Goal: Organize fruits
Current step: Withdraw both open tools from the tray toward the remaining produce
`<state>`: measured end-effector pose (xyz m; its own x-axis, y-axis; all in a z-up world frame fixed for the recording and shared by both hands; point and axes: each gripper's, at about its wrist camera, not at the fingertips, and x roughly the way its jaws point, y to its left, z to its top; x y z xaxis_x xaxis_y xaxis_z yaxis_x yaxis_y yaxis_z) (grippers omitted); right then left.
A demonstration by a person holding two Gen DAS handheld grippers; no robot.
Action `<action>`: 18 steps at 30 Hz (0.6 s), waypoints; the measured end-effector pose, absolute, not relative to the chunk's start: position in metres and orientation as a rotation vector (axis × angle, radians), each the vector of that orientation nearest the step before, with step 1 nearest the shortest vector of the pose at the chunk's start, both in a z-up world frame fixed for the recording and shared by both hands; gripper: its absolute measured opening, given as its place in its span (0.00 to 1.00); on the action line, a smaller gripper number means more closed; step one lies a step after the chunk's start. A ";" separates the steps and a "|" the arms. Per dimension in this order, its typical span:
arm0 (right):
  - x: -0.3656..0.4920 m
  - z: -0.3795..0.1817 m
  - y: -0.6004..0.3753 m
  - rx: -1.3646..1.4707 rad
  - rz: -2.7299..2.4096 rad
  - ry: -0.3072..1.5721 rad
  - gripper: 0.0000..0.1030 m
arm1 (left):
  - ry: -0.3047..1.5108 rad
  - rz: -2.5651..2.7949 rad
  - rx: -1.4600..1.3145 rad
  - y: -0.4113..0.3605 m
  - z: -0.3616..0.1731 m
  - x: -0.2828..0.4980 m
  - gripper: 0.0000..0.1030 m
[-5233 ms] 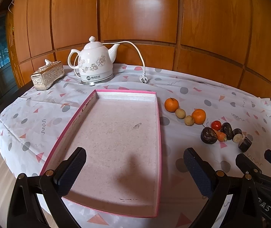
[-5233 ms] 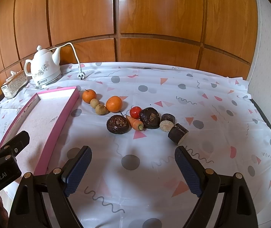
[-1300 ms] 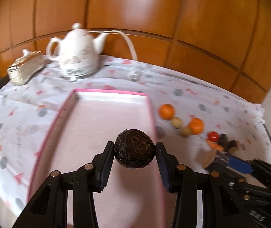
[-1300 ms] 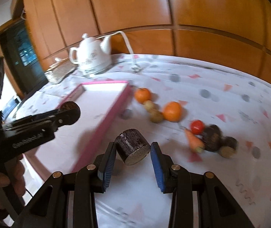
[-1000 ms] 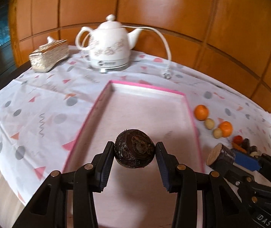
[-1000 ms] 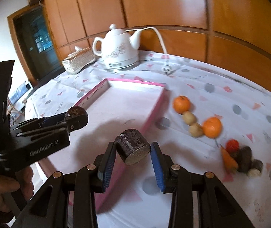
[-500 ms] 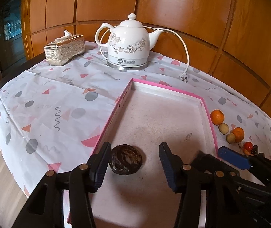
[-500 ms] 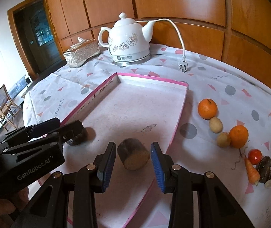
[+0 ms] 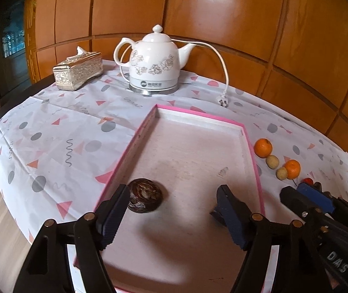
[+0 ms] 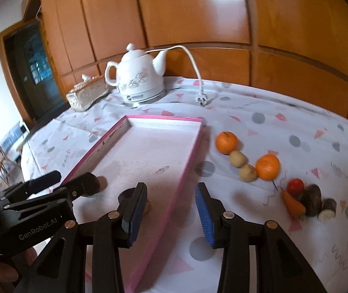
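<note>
Two oranges (image 10: 226, 142), two longans (image 10: 237, 158), one tomato (image 10: 295, 186), one carrot (image 10: 293, 203), one tray (image 10: 164, 119).

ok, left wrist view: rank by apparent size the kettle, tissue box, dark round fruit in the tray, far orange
1. kettle
2. tissue box
3. dark round fruit, much nearer the camera, so its rank against the box is unsure
4. far orange

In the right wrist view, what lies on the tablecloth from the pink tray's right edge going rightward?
Pink tray → orange → two small tan fruits → second orange → carrot → small cut piece.
</note>
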<state>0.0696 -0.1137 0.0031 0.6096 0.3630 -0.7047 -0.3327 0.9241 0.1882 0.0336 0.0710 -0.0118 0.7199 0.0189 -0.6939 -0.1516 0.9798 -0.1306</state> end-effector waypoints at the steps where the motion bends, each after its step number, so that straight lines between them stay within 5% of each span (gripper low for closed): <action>1: 0.068 0.004 -0.118 0.048 0.389 0.819 0.40 | 0.762 0.090 -0.180 0.069 -0.012 0.033 0.72; 18: 0.058 -0.001 -0.194 0.113 0.178 0.817 0.40 | 0.767 -0.008 -0.110 0.022 -0.005 0.029 0.75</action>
